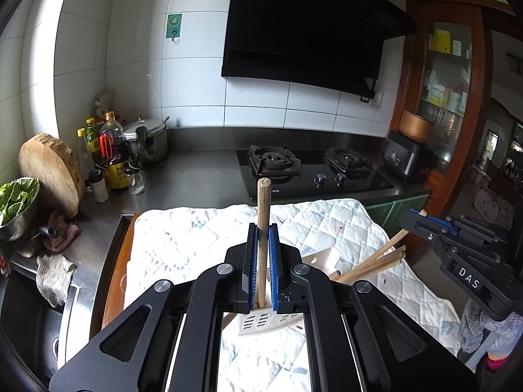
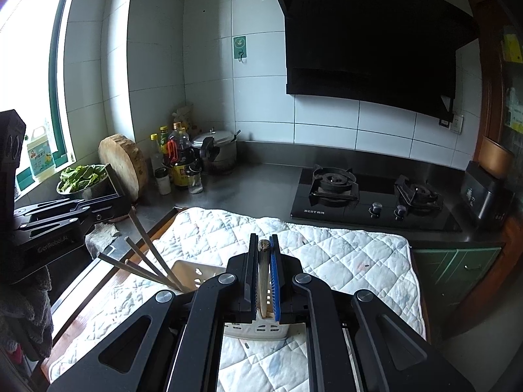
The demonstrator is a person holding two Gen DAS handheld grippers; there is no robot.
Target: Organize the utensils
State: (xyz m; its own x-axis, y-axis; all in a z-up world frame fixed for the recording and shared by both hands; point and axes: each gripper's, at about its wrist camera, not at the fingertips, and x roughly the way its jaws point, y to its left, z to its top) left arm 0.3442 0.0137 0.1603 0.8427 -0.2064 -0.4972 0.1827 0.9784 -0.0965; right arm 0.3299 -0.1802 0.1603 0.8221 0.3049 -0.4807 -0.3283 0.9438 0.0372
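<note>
A: Left gripper [image 1: 263,228]? Pressed onto a wooden chopstick [image 1: 263,215], stick upright, lower end down in the white holder [image 1: 258,321]. Makes sense, vertical hold lets it drop straight in.

B: Right gripper [image 2: 264,241] same deal: pinching a darker-tipped chopstick [image 2: 263,271], also upright, over the holder.

A: Holder sits on the quilted cloth [image 1: 183,238]. More chopsticks [image 1: 376,259] already lean out of it, toward 2 o'clock in the left view.

B: In the right view they fan to 10 o'clock. Can't tell whether either gripped stick touches the holder floor.

A: Room: the two grippers are close together over one small holder, so the leaning sticks are the likely snag, my guess.

B: Cloth edge at 12 o'clock meets the steel counter [image 2: 248,179]; stove [image 2: 376,199] at 1 o'clock, well apart. Bottles [image 2: 178,163] and cutting board [image 2: 122,163] at 11, far off. Straight up looks free.
</note>
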